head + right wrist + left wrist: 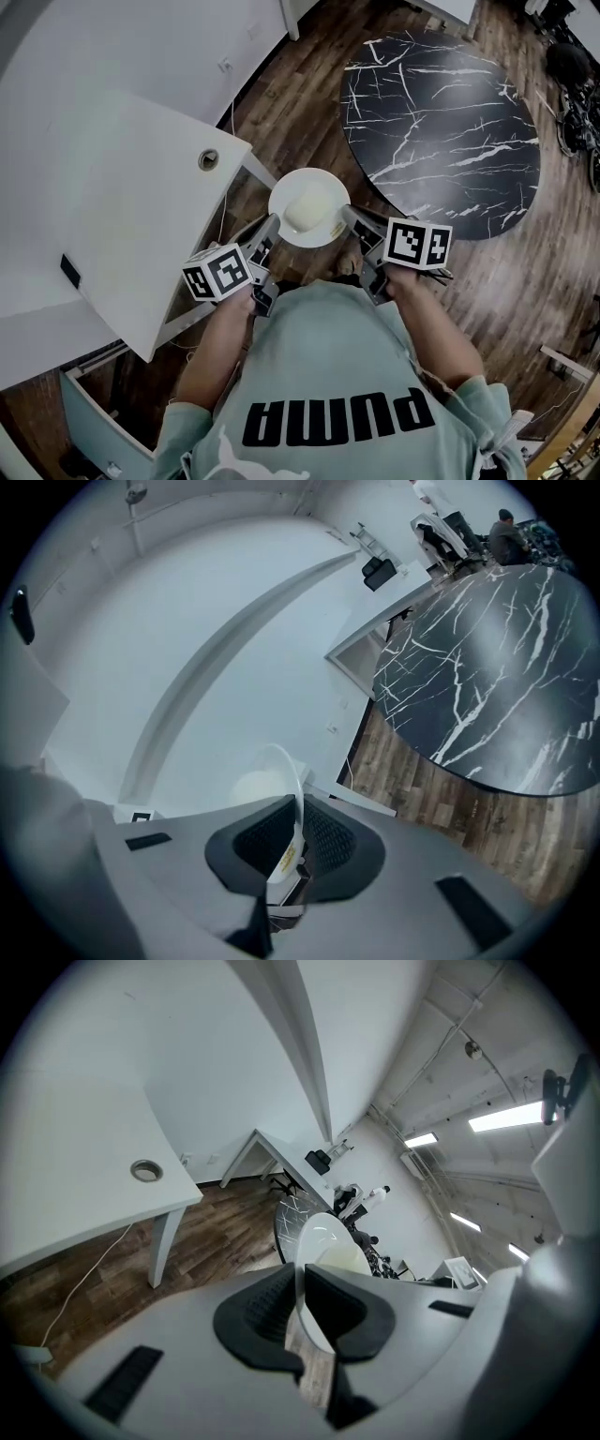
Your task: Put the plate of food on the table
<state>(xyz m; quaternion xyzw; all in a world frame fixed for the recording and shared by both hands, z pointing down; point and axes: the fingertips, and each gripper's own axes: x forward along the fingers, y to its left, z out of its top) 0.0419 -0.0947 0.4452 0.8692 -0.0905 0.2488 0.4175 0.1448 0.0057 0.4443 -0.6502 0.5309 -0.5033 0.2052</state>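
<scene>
Head view: 1 round white plate carrying 1 pale cream mound of food, smooth and domed, sitting centre to left of the dish. 2 grippers on it. The left gripper is on the plate's left rim and the right gripper on its right rim. 2 marker cubes, one per gripper. The plate is up in the air over the dark wood-plank floor, in front of the person's chest. It sits between the white desk at left and the round black marble-look table at upper right, clear of both. 1 round cable hole in the desk top.

Left gripper view: jaws nearly together, black ribbed pads pinching the thin plate rim edge-on. The plate rises from between them with the food on its far side. 1 desk at left, and the marble-look table peeks out behind the plate.

Right gripper view: same story. The narrow gap is filled by the plate rim and the pads are tight on it. The food shows pale to the left of the rim. The table fills the upper right, its top bare with white veins.
</scene>
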